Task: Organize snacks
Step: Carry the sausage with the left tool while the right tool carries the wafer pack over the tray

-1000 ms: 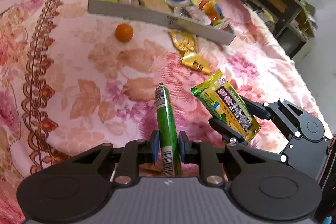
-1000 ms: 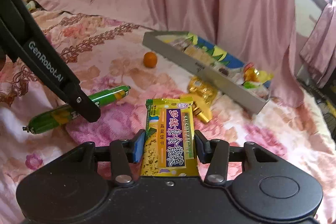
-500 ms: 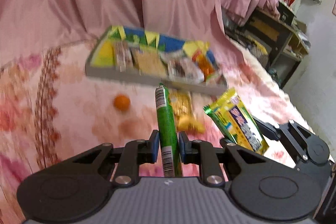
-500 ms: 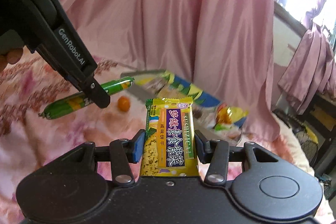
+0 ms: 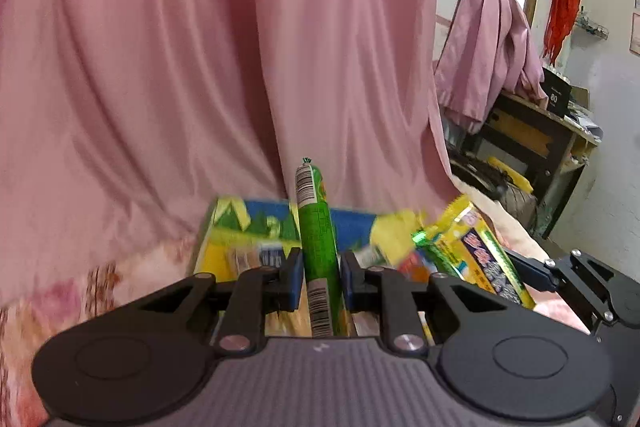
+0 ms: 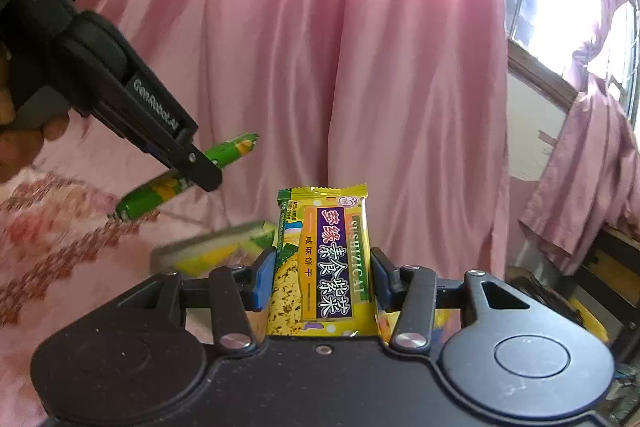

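One snack tray (image 5: 256, 223) holding blurred packets, green sausage stick (image 5: 318, 239) above it

Home bedroom, floral bedspread (image 6: 60, 227), pink curtains (image 5: 200, 67)

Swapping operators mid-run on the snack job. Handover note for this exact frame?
Left gripper: shut on the green sausage stick, held in the air, pointing forward.
Right gripper: shut on the yellow cracker packet, also held in the air.
Snack tray: ahead and below both grippers on the floral cloth, blurred; it already holds several snacks.
Done: both items are picked up.
Left: set the stick and the packet into the tray, then release. Any other loose snacks on the cloth are hidden from these views, so check before finishing.
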`<state>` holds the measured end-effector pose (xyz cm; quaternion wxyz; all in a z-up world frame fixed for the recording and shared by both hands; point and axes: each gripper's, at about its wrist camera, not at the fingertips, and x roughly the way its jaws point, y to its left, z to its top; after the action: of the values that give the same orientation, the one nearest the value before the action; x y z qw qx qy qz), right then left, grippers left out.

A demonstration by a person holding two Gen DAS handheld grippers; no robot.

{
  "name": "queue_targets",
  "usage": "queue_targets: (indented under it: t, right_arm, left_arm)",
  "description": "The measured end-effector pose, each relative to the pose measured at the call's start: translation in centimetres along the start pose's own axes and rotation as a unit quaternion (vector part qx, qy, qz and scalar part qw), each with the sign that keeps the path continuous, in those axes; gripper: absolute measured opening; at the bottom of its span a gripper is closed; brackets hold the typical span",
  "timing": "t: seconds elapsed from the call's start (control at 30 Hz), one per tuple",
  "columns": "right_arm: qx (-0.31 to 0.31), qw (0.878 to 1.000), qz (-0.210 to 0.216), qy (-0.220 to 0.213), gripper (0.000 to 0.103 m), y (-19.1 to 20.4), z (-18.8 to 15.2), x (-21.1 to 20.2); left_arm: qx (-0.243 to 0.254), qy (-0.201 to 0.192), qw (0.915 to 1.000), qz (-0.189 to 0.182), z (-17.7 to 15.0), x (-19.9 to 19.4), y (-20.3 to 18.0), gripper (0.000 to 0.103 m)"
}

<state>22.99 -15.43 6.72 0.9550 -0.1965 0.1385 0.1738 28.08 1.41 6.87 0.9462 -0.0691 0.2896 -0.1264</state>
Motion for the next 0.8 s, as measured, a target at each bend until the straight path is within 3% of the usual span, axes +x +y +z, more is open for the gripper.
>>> queue_targets:
  t: [0.17,0.37,0.6,0.8]
  right_arm:
    - [0.019,1.0,0.012,-0.01,0.05,-1.3,0.4,5.9]
    - [0.031,0.999,0.009,0.018,0.05,-1.8,-1.7,11.5]
    - [0.053,0.995,0.017,0.08,0.05,-2.3,-4.4,15.1]
    - [0.045,0.993,0.027,0.105,0.05,-1.6,-5.5,16.5]
  left_arm:
    - [0.011,0.002,0.9999,0.005,1.4,4.8,1.4,0.021]
    - [0.0,0.032,0.9995,0.009,1.2,11.5,2.9,0.021]
    - [-0.032,0.075,0.9967,0.004,-1.4,16.3,4.2,0.021]
    - [-0.02,0.087,0.9959,0.012,-3.1,17.7,4.4,0.021]
